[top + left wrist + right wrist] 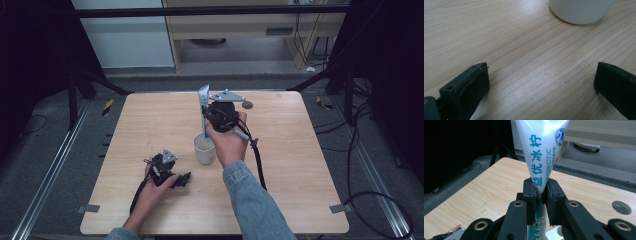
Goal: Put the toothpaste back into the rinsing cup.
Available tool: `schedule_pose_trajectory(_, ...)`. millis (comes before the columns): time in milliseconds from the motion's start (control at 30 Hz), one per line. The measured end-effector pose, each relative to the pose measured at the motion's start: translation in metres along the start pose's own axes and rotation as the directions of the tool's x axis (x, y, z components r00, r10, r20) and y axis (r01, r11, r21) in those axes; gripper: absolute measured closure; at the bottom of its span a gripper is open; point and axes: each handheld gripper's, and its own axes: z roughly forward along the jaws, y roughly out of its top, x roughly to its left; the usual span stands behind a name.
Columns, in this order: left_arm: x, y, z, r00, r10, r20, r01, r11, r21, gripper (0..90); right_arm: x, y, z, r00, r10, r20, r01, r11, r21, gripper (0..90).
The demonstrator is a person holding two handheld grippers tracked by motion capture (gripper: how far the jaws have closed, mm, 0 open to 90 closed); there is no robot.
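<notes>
A white cup [205,149] stands near the middle of the wooden table [150,125]. My right gripper [207,119] is shut on a pale tube with blue print [203,97], holding it upright with its lower end down at the cup's mouth. In the right gripper view the jaws [540,191] pinch the tube [540,147] near its middle, and the cup's rim [554,233] shows below. My left gripper [184,179] rests on the table just left of the cup, open and holding nothing. Its view shows the spread jaws [541,80] pointing toward the cup's base [580,11].
Black frame legs [90,82] stand at the table's far corners. Cables [360,195] trail on the floor to the right. A round grey spot [247,105] sits on the table top behind the right hand. A wooden shelf unit [250,30] is at the back.
</notes>
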Motion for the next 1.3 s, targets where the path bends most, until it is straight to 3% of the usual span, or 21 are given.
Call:
schedule_pose_trajectory(200, 0.000, 0.000, 0.000, 1.0000, 0.000, 0.000, 0.000, 1.0000, 0.000, 0.0, 0.003, -0.004, 0.003, 1.0000, -0.010, 0.000, 0.010, 1.000, 0.004, 79.0)
schedule_pose_trajectory(300, 0.000, 0.000, 0.000, 1.0000, 0.000, 0.000, 0.000, 1.0000, 0.000, 0.0, 0.002, -0.008, 0.004, 0.9999, 0.008, -0.011, -0.008, 1.000, 0.009, 78.9)
schedule_pose_trajectory(433, 0.000, 0.000, 0.000, 1.0000, 0.000, 0.000, 0.000, 1.0000, 0.000, 0.0, 0.002, -0.012, 0.004, 1.0000, -0.010, 0.001, 0.009, 1.000, 0.015, 78.9)
schedule_pose_trajectory(1300, 0.000, 0.000, 0.000, 1.0000, 0.000, 0.001, 0.000, 1.0000, -0.002, 0.0, 0.001, -0.036, 0.011, 0.9998, 0.020, 0.008, -0.020, 0.999, 0.026, 78.9)
